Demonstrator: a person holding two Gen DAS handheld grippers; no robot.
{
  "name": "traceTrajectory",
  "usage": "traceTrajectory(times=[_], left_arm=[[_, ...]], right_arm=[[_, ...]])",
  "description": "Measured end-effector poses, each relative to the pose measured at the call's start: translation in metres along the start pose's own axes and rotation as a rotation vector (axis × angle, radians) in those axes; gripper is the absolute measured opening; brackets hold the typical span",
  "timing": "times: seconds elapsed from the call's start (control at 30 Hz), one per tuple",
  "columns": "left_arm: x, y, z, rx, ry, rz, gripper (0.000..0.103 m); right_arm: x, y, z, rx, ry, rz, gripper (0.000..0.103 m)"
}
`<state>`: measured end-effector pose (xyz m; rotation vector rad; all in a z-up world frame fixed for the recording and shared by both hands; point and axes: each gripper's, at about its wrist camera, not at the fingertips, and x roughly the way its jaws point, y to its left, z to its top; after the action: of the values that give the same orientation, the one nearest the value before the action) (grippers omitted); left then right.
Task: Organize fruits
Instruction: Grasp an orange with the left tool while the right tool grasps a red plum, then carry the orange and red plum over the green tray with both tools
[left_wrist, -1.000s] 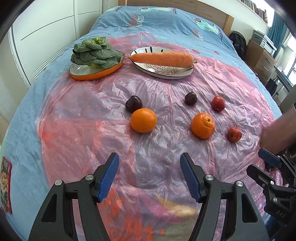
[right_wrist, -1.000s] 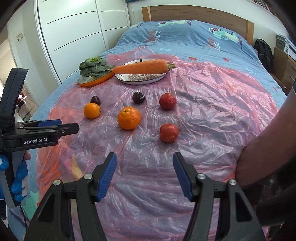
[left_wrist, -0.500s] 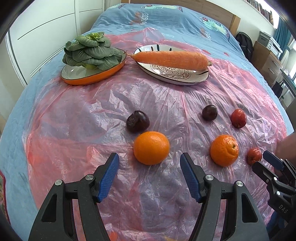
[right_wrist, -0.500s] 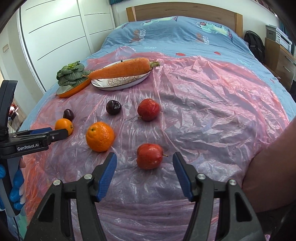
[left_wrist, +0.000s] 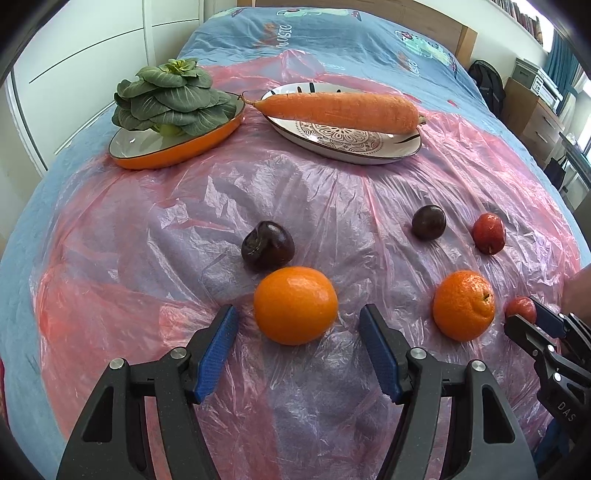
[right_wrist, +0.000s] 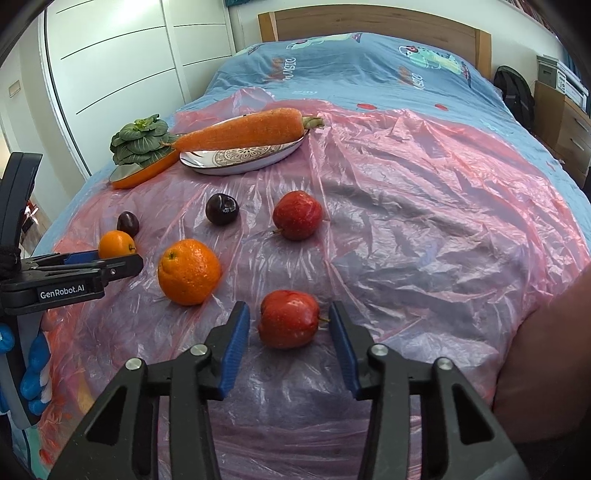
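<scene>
We see six fruits on the pink plastic sheet spread over the bed: two oranges, two red apples and two dark plums. Our left tool is released, its blue pads either side of the near orange without touching; one plum sits just behind it. Our right tool is likewise spread wide around the near apple, whose stem points right. The far apple has its stem pointing left toward us. Beyond lie two plates: the patterned plate carries one carrot, long axis left to right, leafy end to the right; the orange dish holds one green vegetable.
</scene>
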<state>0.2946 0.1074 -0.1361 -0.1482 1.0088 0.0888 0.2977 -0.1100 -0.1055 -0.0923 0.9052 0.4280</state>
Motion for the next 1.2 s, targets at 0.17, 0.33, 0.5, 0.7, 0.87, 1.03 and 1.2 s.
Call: traceTrajectory(times=[0.17, 0.33, 0.5, 0.7, 0.87, 1.03, 1.2], left_arm=[[0.003, -0.001, -0.002, 0.006, -0.007, 0.002, 0.062], [0.005, 0.000, -0.003, 0.009, -0.022, 0.004, 0.058], [0.005, 0.005, -0.002, 0.002, -0.036, 0.017, 0.039], [0.002, 0.009, -0.003, -0.003, -0.047, 0.013, 0.036], [-0.003, 0.012, -0.003, -0.016, -0.052, 0.005, 0.036], [-0.012, 0.017, -0.003, -0.035, -0.059, -0.001, 0.036], [-0.025, 0.022, -0.003, -0.039, -0.073, 0.005, 0.036]], right_arm=[[0.004, 0.003, -0.003, -0.019, 0.003, -0.013, 0.013], [0.005, 0.003, -0.004, -0.019, 0.003, -0.009, 0.012], [0.007, 0.001, -0.005, -0.016, 0.002, 0.001, 0.012], [0.006, 0.001, -0.005, -0.013, 0.001, 0.005, 0.012], [0.005, 0.001, -0.005, -0.014, -0.002, 0.005, 0.011], [-0.001, 0.006, -0.002, -0.018, -0.008, 0.010, 0.011], [-0.012, 0.014, 0.002, -0.029, -0.022, 0.016, 0.011]])
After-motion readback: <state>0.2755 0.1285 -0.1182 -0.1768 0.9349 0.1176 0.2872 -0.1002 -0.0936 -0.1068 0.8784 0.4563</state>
